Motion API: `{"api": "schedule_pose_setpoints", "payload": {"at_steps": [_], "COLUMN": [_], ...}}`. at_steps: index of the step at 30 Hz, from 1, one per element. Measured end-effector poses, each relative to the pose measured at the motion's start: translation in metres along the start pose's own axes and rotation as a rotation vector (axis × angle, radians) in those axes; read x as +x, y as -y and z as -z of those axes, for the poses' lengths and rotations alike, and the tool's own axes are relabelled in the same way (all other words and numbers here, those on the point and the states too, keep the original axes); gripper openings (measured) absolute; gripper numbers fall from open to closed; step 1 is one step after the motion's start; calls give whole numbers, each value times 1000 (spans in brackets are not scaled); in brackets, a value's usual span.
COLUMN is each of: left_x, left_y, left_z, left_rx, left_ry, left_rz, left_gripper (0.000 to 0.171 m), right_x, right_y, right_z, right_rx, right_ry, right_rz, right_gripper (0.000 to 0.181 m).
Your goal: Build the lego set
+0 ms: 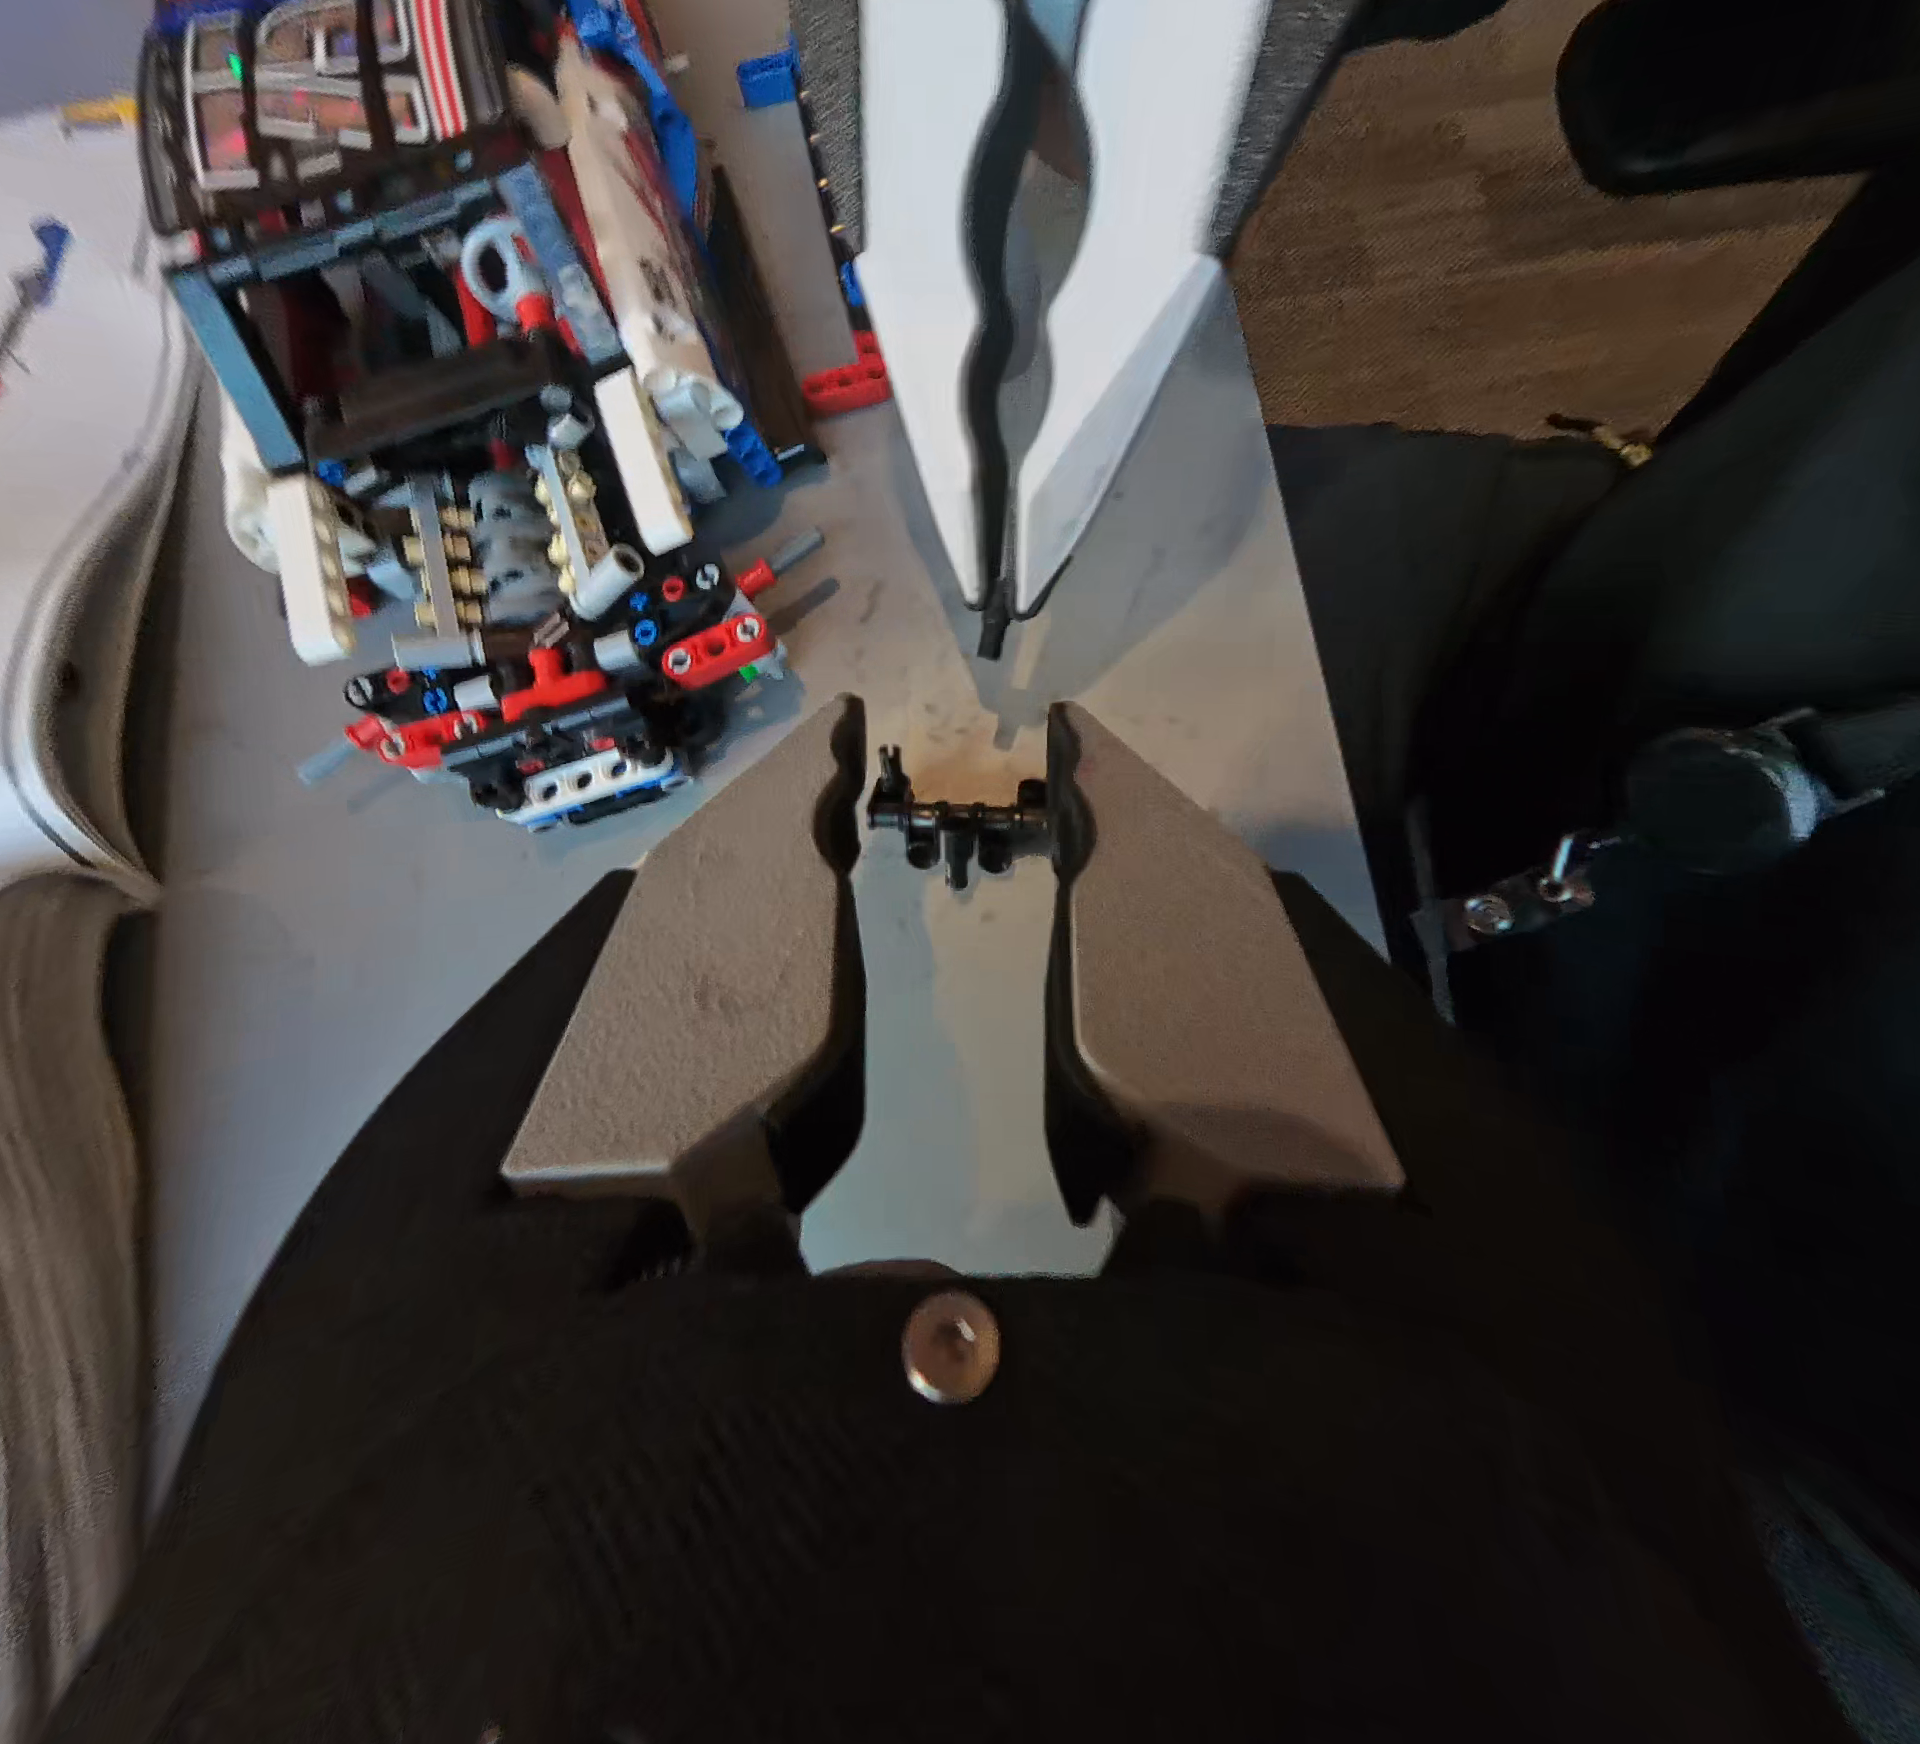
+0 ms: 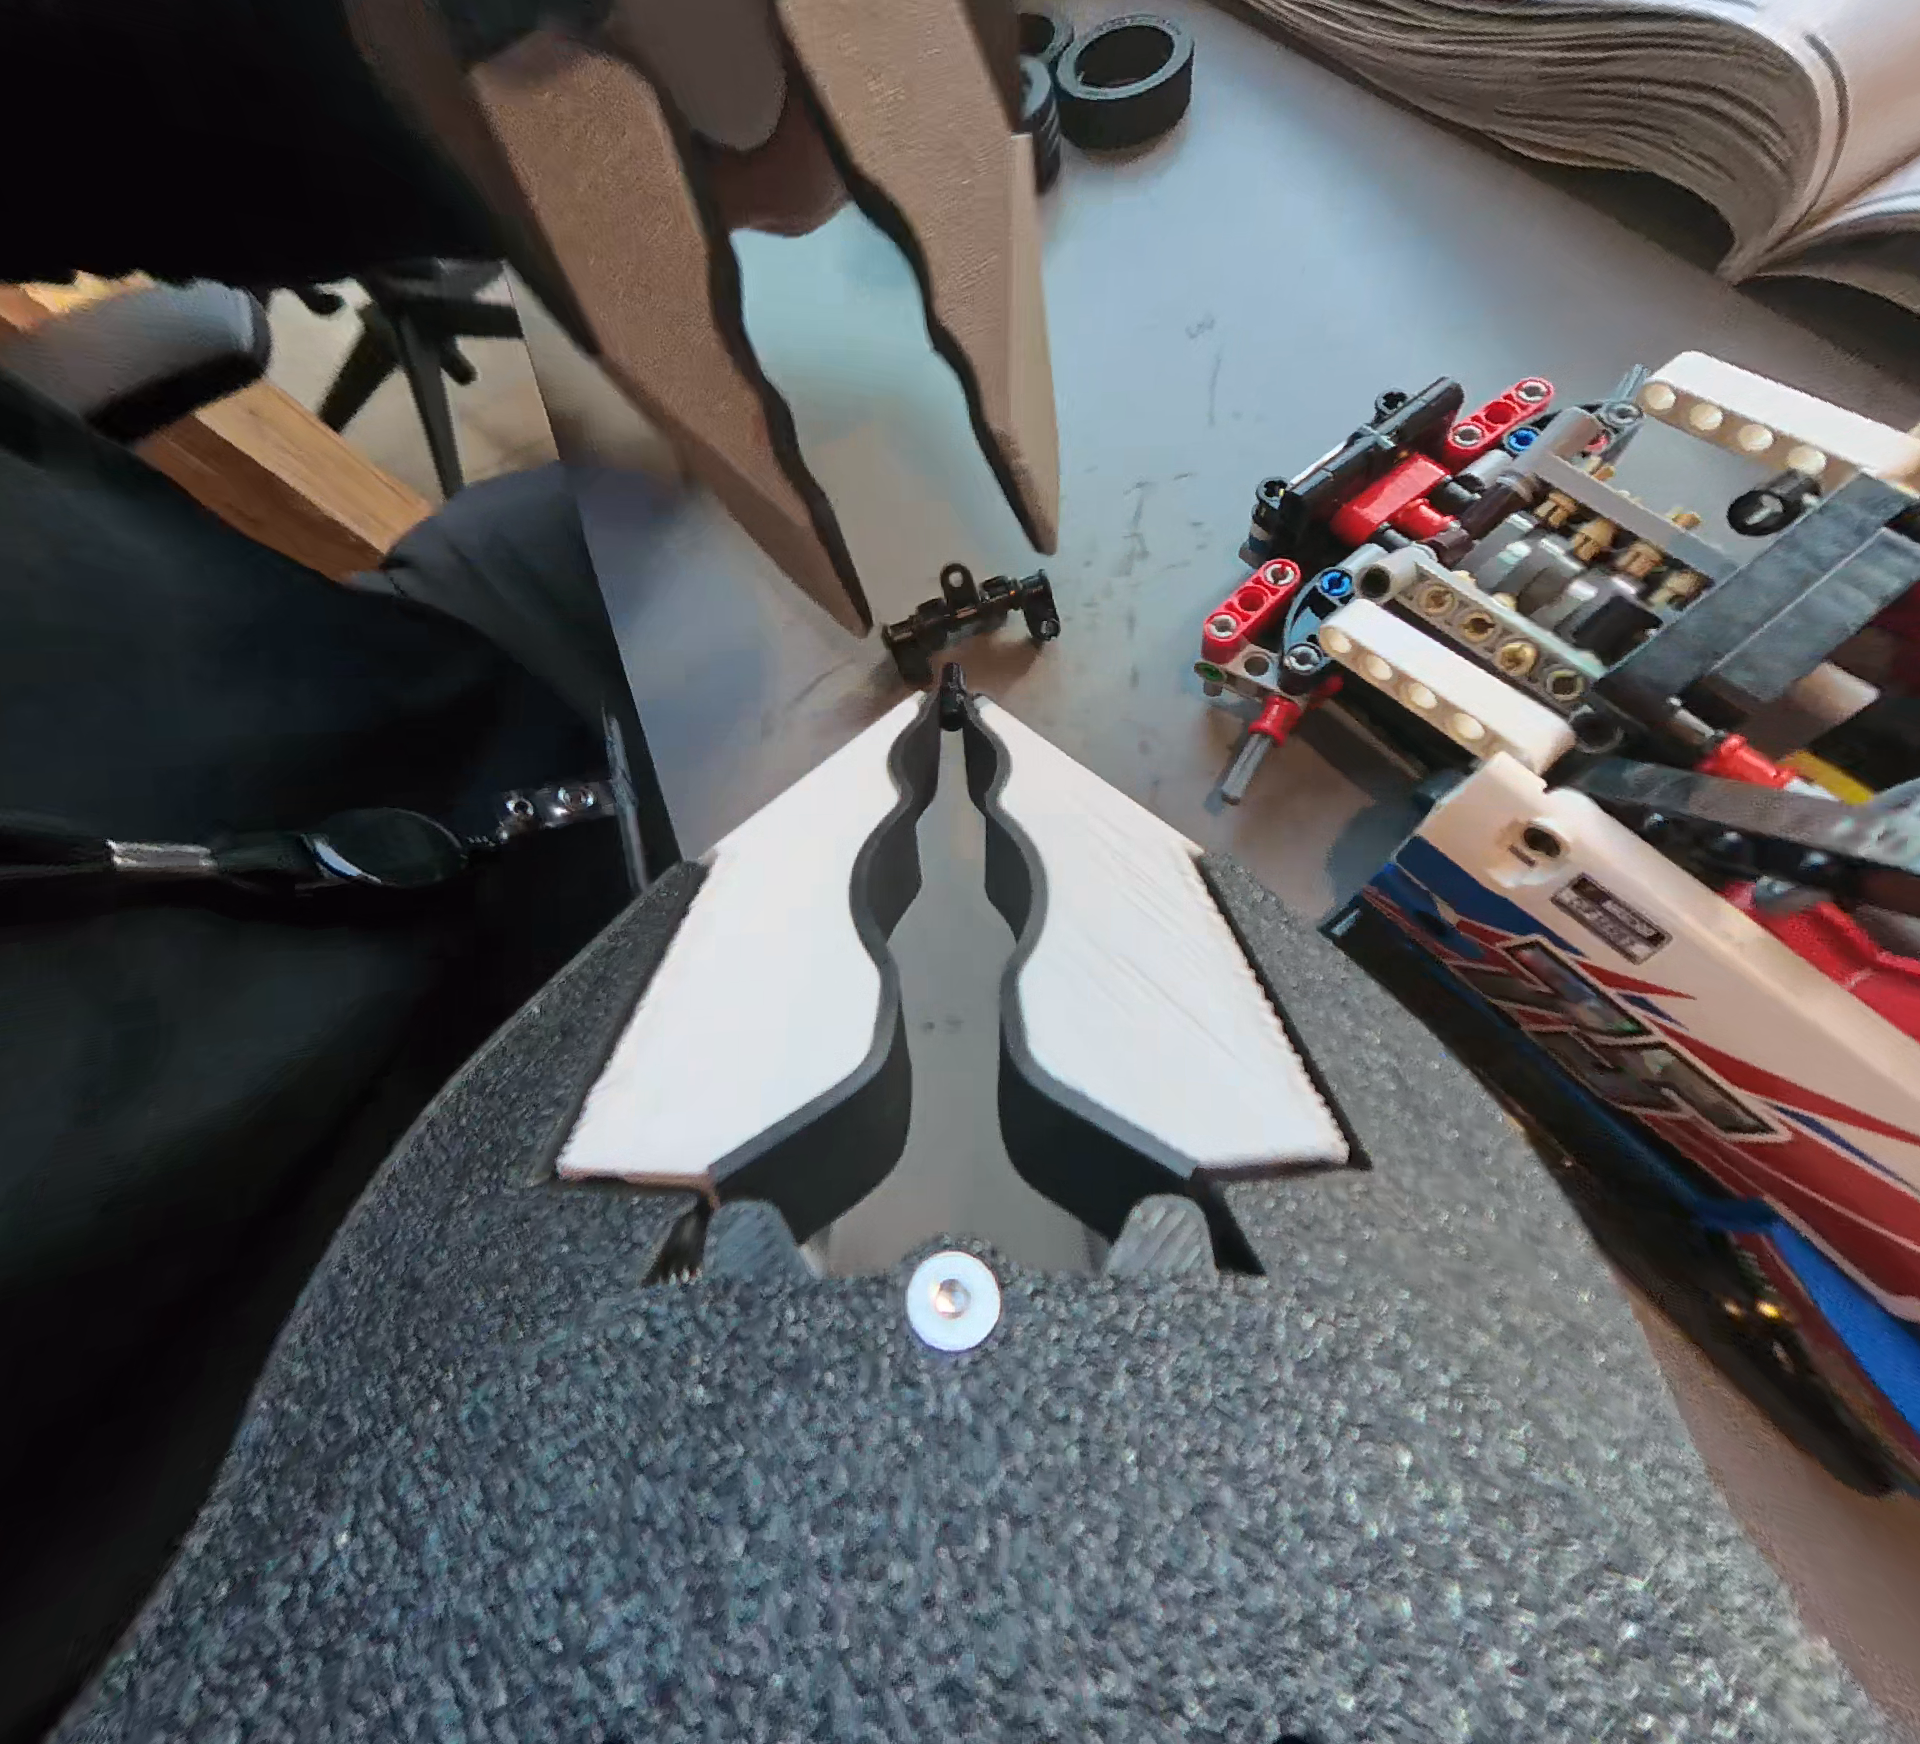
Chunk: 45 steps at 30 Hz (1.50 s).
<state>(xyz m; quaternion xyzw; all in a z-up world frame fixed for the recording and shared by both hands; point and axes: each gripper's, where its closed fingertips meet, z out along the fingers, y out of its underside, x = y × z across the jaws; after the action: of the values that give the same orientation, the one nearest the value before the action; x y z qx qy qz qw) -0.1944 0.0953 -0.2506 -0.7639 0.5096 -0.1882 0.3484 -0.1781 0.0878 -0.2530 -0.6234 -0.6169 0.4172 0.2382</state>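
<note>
A small black lego assembly (image 1: 956, 821) sits just above the grey table (image 1: 1164, 572), between my left gripper's grey-brown fingertips. My left gripper (image 1: 956, 728) touches both its ends and is shut on it. My right gripper (image 2: 951, 707), with white fingers, is shut on a tiny black pin (image 2: 951, 695), whose tip points at the assembly (image 2: 966, 614) from very close. In the left wrist view the right gripper (image 1: 997, 603) comes in from above with the pin (image 1: 992, 629). In the right wrist view the left gripper (image 2: 954, 582) reaches in from the top.
The large red, white and blue lego car (image 1: 468, 447) stands to the left of the grippers, also in the right wrist view (image 2: 1558, 707). An open instruction booklet (image 2: 1558, 32) and black tyres (image 2: 1127, 84) lie behind. A loose red beam (image 1: 847, 380) lies by the car. The table edge (image 1: 1320, 655) is close. Both grippers' tips are close together, under 4 cm apart.
</note>
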Motion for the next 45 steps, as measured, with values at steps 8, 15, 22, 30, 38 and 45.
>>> {"api": "schedule_pose_setpoints", "payload": {"at_steps": [8, 15, 22, 30, 38, 45], "left_x": [8, 1, -1, -1, 0, 2], "left_y": [14, 15, 13, 9, 6, 17], "left_z": [-15, -21, -26, -24, -16, -15], "left_rx": [-11, -16, -23, -18, 21, 53], "left_ry": [149, 234, 233, 260, 287, 292], "left_rz": [-266, -267, -180, -164, -155, -194], "left_gripper": [6, 2, 1, 1, 1, 1], "right_x": [-6, 0, 5, 5, 2, -2], "right_y": [8, 6, 2, 2, 6, 12], "right_z": [10, 10, 9, 10, 24, 15], "right_rx": [74, 97, 125, 138, 195, 192], "right_ry": [72, 55, 30, 2, 5, 19], "right_rz": [-161, -226, -289, -273, -273, -231], "right_gripper": [3, 4, 4, 6, 10, 7]}}
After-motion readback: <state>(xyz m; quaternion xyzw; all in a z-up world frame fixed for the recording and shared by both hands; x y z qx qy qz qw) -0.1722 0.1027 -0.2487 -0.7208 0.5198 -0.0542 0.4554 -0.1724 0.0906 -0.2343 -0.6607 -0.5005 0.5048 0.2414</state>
